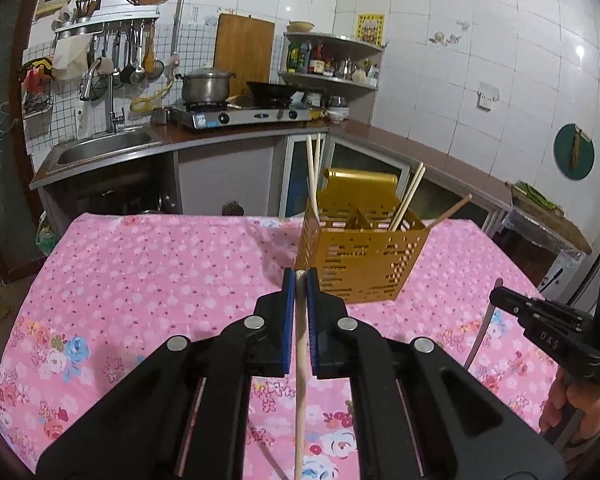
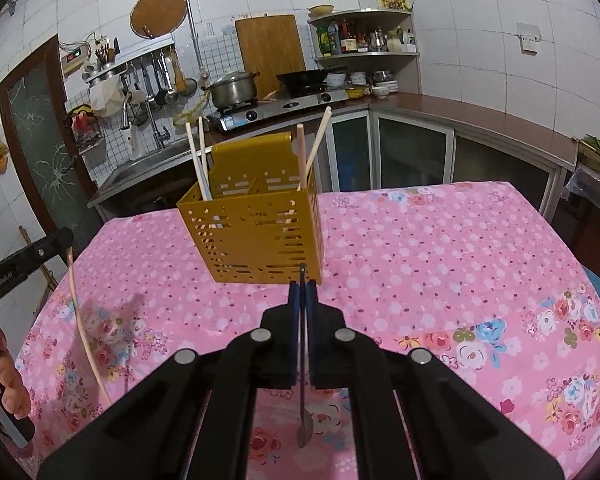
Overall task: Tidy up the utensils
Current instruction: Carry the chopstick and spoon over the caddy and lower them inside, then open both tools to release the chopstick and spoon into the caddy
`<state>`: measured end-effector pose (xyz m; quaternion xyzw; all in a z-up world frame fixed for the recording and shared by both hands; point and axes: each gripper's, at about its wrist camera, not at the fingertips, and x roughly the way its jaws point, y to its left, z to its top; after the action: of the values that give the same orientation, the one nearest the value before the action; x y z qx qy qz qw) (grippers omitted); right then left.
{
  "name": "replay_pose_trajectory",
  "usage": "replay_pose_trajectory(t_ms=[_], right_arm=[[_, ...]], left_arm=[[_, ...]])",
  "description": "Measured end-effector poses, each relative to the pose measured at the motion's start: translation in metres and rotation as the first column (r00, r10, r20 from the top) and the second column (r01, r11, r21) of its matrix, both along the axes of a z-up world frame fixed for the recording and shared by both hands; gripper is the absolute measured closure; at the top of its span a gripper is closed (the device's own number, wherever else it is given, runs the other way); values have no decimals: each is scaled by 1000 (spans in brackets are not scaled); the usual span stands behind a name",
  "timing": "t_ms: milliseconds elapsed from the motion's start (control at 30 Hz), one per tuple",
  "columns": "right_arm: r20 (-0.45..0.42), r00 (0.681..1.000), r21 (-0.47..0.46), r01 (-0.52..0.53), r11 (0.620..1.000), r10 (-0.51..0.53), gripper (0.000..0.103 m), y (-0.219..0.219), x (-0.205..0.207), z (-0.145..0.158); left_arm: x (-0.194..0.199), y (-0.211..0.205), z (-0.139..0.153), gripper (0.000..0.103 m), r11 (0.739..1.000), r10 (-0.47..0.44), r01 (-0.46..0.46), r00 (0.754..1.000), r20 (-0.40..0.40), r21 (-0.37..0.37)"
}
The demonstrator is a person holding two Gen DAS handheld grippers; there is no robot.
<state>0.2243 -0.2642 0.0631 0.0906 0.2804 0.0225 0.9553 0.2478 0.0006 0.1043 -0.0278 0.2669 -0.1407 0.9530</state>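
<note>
Holder: your gold perforated utensil holder (image 2: 256, 232) stands upright on the desk (image 2: 440, 248), which wears a pink floral cloth; inner walls split it into compartments.
Contents, left side: a pair of pale chopsticks (image 2: 198, 160) leans in the holder's left compartment.
Contents, right side: more chopsticks (image 2: 314, 148) lean in the right compartment, their tips angled outward.
Left tongs: your left tongs (image 1: 300, 280) are clenched on a single wooden chopstick (image 1: 300, 380), which hangs down below the blue pads (image 1: 288, 300) over the cloth.
Right tongs: your right tongs (image 2: 303, 292) are clenched on a metal spoon (image 2: 304, 400), handle up between the pads, bowl hanging low above the desk.
Position: both tongs hover on the near side of the holder, apart from it.
Surroundings: behind the desk runs a kitchen counter (image 1: 380, 136) with a sink (image 1: 100, 148), a gas stove (image 1: 240, 114) carrying a steel pot (image 1: 206, 86) and a dark wok (image 1: 272, 90).
In the way: the holder's raised back flap (image 1: 360, 186) stands behind the compartments.
</note>
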Motion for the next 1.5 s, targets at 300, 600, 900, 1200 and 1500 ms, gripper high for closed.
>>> replay_pose_trajectory(t_ms=[300, 600, 900, 1200, 1500], right_arm=[[121, 993, -6, 13, 1000, -12, 100, -2, 1, 46], [325, 946, 17, 17, 1000, -22, 100, -3, 21, 125], [367, 930, -31, 17, 999, -5, 100, 3, 86, 151], [248, 969, -75, -8, 997, 26, 99, 0, 133, 83], [69, 996, -108, -52, 993, 60, 99, 8, 159, 38]], left_arm=[[10, 2, 30, 98, 999, -2, 6, 997, 81, -45], [29, -17, 105, 99, 996, -24, 41, 975, 223, -74], [55, -52, 157, 99, 997, -43, 64, 938, 344, -49], [120, -76, 83, 99, 997, -72, 76, 975, 210, -12], [148, -66, 19, 98, 998, -65, 64, 996, 55, 8]])
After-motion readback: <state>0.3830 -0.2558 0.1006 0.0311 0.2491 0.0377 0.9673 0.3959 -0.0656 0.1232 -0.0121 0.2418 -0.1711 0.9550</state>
